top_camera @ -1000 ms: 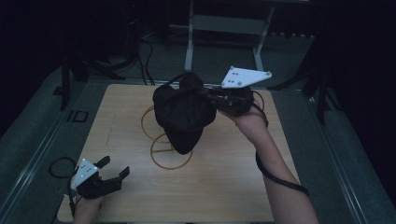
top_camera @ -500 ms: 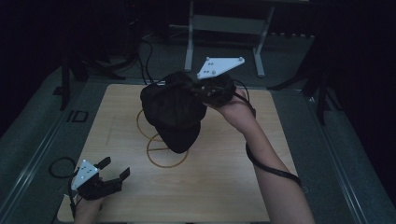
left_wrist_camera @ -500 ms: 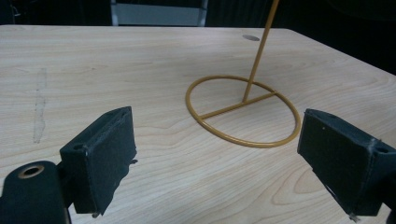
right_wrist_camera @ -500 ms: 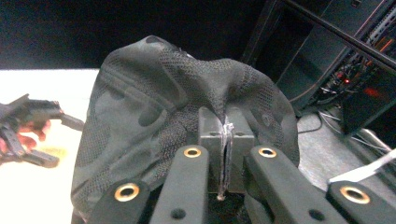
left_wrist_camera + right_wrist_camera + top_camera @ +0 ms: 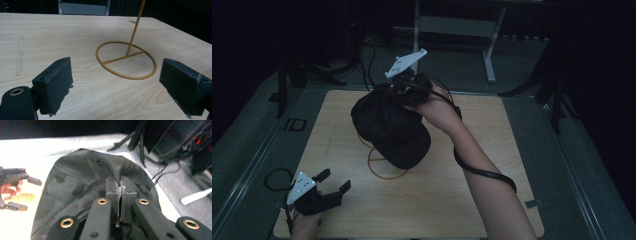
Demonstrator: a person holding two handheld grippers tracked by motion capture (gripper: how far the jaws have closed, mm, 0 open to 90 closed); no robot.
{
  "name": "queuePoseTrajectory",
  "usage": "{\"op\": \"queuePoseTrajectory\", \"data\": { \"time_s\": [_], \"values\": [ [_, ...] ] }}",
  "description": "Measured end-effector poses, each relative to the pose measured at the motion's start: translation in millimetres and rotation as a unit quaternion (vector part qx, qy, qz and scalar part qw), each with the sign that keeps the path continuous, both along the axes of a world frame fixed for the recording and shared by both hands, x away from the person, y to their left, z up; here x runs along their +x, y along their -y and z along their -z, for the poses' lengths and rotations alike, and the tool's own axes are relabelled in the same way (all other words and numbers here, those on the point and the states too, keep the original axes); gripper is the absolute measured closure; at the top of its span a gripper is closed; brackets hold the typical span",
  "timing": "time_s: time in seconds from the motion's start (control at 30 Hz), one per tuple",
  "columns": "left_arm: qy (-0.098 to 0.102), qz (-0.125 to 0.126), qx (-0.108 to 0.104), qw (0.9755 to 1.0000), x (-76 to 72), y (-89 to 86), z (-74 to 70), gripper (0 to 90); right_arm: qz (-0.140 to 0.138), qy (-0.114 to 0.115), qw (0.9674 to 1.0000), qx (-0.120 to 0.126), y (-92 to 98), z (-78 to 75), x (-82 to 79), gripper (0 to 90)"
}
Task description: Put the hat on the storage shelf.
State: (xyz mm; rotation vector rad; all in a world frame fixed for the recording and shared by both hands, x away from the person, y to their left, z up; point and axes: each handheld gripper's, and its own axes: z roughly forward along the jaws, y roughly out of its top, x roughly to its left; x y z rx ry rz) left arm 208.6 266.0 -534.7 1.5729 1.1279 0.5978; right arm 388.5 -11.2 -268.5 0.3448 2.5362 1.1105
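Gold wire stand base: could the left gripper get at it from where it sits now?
Probably yes. The left gripper is open near the table's front corner, and bare wood lies between its jaws and the stand's ring base. The black cap, held by the right gripper, hangs above the ring.

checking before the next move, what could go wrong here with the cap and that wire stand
1. The right gripper pinches only a thin fold of the black cap, so the fabric could slip out and the cap drop.
2. The cap hangs over the gold wire stand, hiding its top in the high view; lowering it blind may miss the rod or tip the light stand.
3. The left gripper is open and off the stand, so nothing steadies the stand.
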Motion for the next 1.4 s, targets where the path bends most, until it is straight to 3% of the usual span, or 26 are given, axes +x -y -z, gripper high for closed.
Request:
{"op": "queuePoseTrajectory", "data": {
  "time_s": [0.1, 0.23, 0.47, 0.5, 0.53, 0.6, 0.63, 0.83, 1.4],
  "values": [
    [0.001, 0.001, -0.002, 1.0, -0.1, 0.0, 0.1, 12.0, 0.009, -0.002, 0.9993, -0.036, -14.0, 13.7, 4.5, 86.9],
    [0.002, 0.005, -0.002, 1.0, -0.7, 0.1, 0.0, 12.0, 0.007, -0.018, 0.9985, -0.051, -26.4, 30.9, 6.7, 86.8],
    [0.001, 0.007, -0.002, 1.0, -1.4, 0.2, 1.0, 12.0, 0.02, -0.017, 0.9995, -0.019, -26.6, 35.9, 8.9, 85.0],
    [0.0, 0.009, 0.0, 1.0, -1.5, 0.7, 1.5, 12.0, 0.025, -0.028, 0.9993, -0.005, -25.6, 37.8, 10.8, 77.0],
    [0.0, 0.009, 0.0, 1.0, -1.5, 0.7, 1.5, 12.0, 0.025, -0.028, 0.9993, -0.005, -25.6, 37.8, 10.8, 77.0],
    [0.0, 0.011, 0.0, 0.9999, -1.1, 1.3, 2.1, 12.0, 0.034, -0.033, 0.9989, 0.002, -26.1, 41.5, 12.6, 64.6],
    [-0.002, 0.011, -0.001, 0.9999, -1.1, 1.4, 2.2, 12.0, 0.033, -0.037, 0.9988, 0.006, -26.4, 42.2, 12.4, 62.5],
    [-0.002, 0.009, 0.0, 1.0, -1.2, 1.1, 2.9, 12.0, 0.036, -0.054, 0.9979, 0.005, -25.9, 42.4, 13.2, 53.3],
    [0.002, -0.002, -0.001, 1.0, -1.8, -1.4, 3.1, 12.0, 0.036, -0.057, 0.9975, 0.022, 3.1, 40.5, 5.6, 40.0]
  ]
}}
